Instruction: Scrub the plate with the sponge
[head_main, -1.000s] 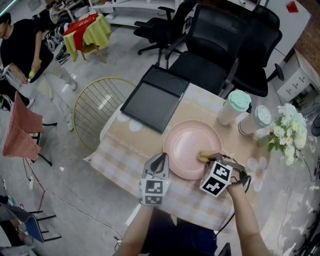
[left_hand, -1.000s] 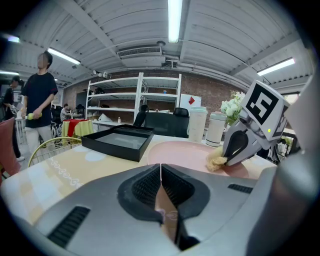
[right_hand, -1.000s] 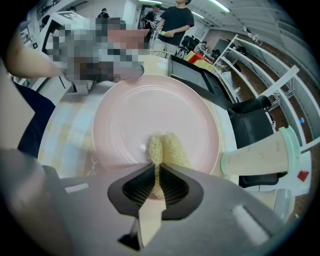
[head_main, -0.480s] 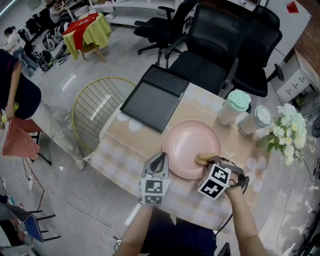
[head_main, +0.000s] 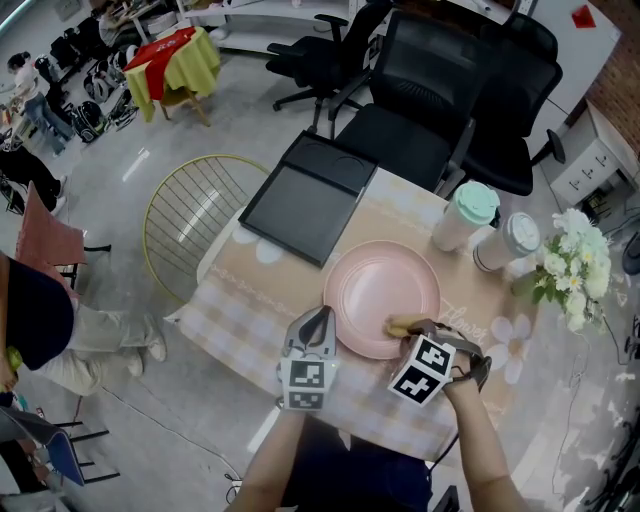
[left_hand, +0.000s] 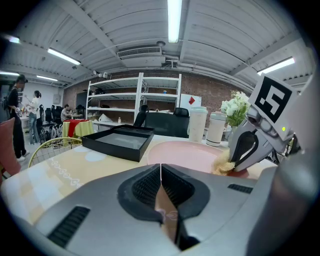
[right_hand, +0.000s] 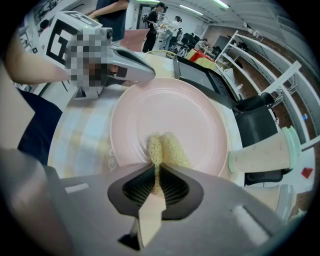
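A pink plate lies on the checked tablecloth near the table's front edge. My right gripper is shut on a yellow sponge, which rests on the plate's front right part; in the right gripper view the sponge bulges out past the closed jaws onto the plate. My left gripper is shut with nothing in it, its tip against the plate's front left rim. From the left gripper view, the plate and the sponge show beyond my left gripper.
A black tray lies at the table's back left corner. Two lidded cups and white flowers stand at the right. Black office chairs are behind the table, and a wire basket stands to its left.
My right gripper has dragged the sponge a little toward me and to the left across the plate. The left gripper has not moved. A person at the left has walked on.
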